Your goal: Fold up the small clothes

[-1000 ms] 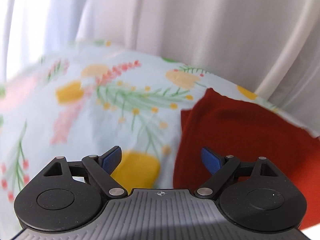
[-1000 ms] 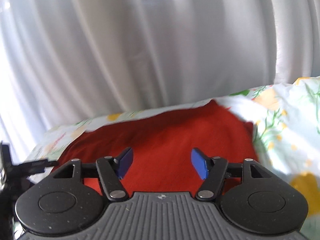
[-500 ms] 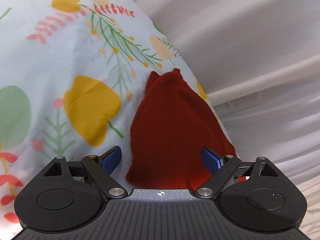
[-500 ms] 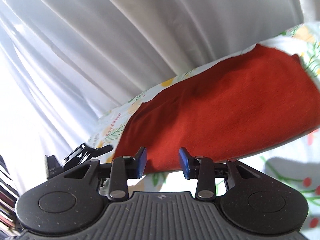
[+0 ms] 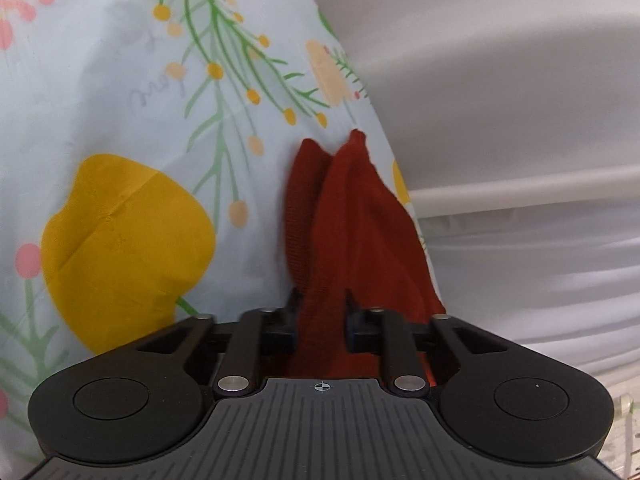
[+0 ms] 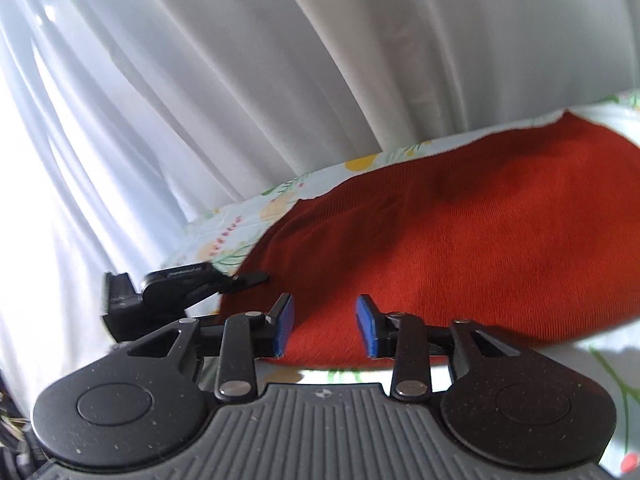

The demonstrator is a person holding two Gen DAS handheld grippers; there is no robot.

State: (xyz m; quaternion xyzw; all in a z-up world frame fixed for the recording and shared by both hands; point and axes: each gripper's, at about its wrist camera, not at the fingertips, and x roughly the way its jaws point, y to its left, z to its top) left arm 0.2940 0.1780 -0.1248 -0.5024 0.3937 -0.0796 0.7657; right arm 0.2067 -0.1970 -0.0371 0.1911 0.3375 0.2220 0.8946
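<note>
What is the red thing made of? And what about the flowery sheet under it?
The red garment looks like a soft knitted fabric with a matte finish: fine ribs run across it, and it bunches into soft folds where the left gripper pinches it. The floral sheet looks like thin, smooth woven cloth, perhaps cotton: the print is flat and it holds sharp little creases.

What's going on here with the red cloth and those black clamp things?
A person is folding a small rust-red knit garment on a floral-printed sheet, holding a black two-finger tool in each hand. The left gripper is closing, with a bunched edge of the garment between its fingers. The right gripper is closing too, its blue-padded fingers at the garment's near edge with a gap between them, not pinching it yet.
</note>
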